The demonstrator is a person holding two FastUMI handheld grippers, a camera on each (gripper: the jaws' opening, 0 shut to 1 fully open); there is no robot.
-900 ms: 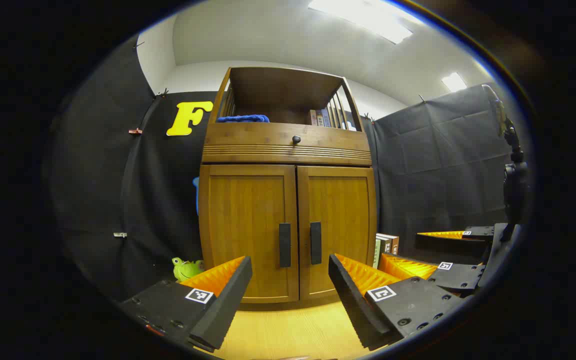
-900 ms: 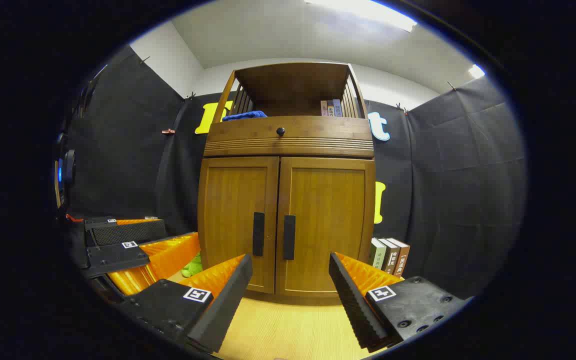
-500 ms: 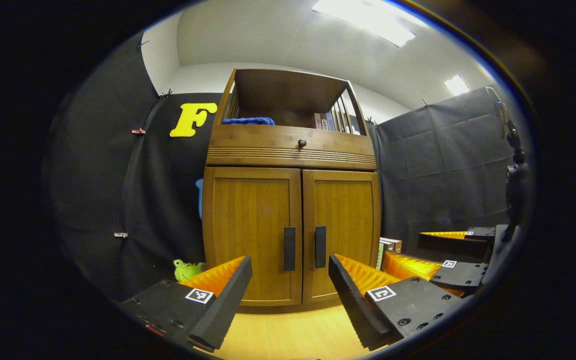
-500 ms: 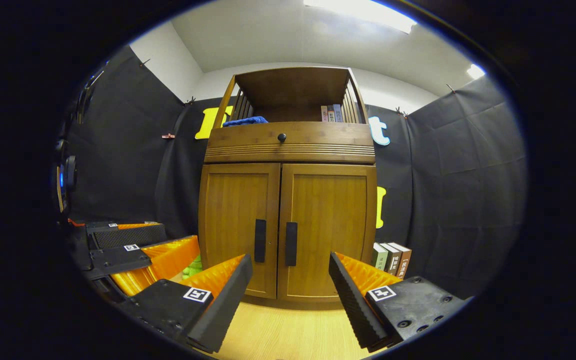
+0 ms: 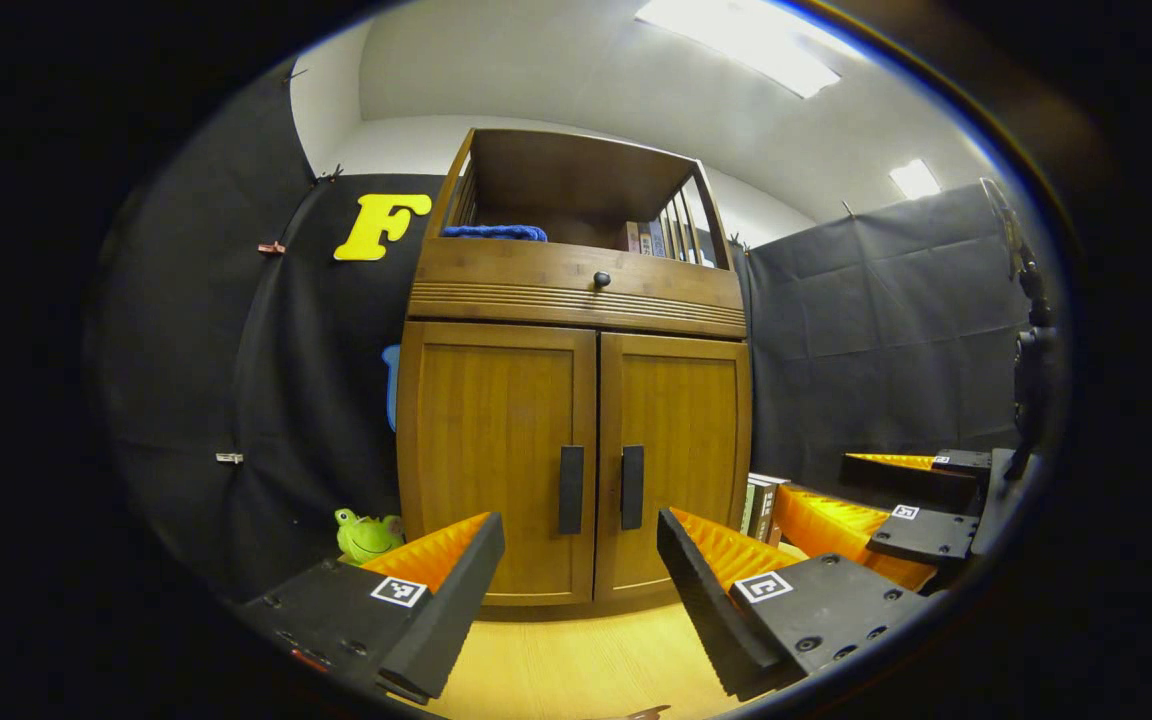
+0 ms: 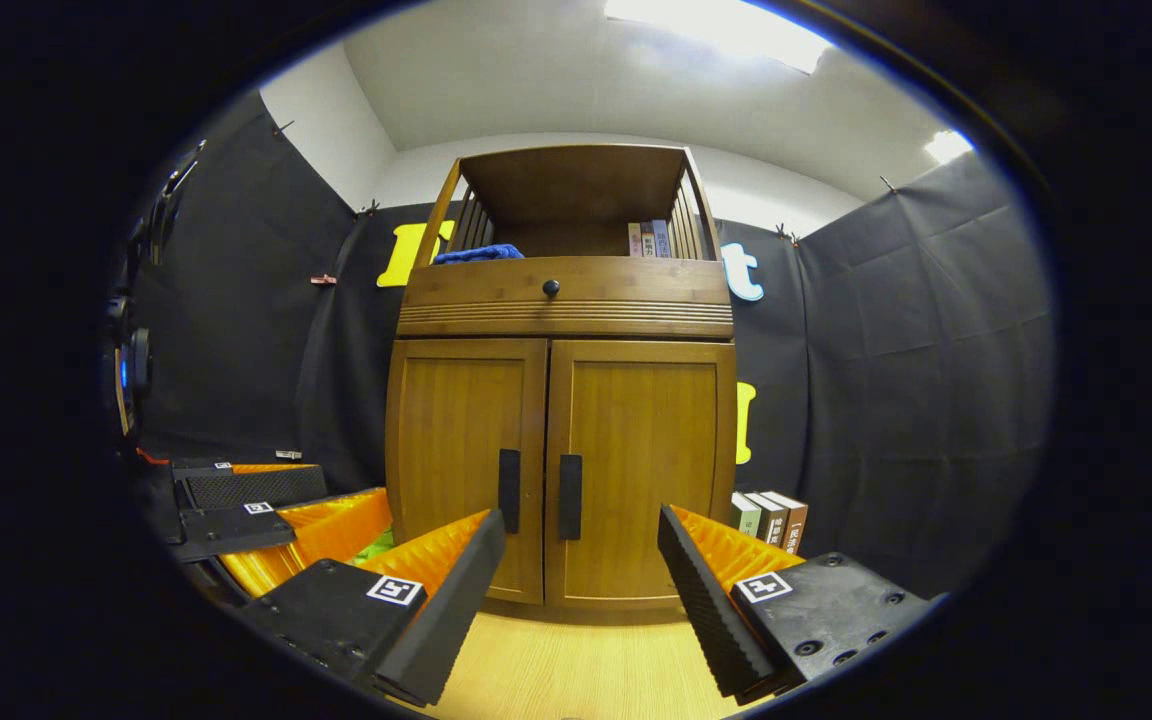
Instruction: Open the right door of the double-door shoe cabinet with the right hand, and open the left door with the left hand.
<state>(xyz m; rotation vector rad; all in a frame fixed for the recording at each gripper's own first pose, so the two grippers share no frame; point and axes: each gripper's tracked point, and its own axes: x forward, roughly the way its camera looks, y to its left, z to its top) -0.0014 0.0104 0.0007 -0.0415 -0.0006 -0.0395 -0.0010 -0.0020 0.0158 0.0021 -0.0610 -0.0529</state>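
Ahead of both my wide-open, empty grippers, left gripper and right gripper: closed brown wooden double-door shoe cabinet. Approaching; next, clamping right door's black bar handle.

The shoe cabinet is brown wood with visible grain. It stands upright on a light wood floor, its back against the booth wall. Both lower doors are shut and flush with the frame. The left door and the right door meet at a centre seam. Each carries one vertical black bar handle beside that seam: left handle, right handle. Above the doors sits a closed drawer with a small dark knob, topped by an open shelf.
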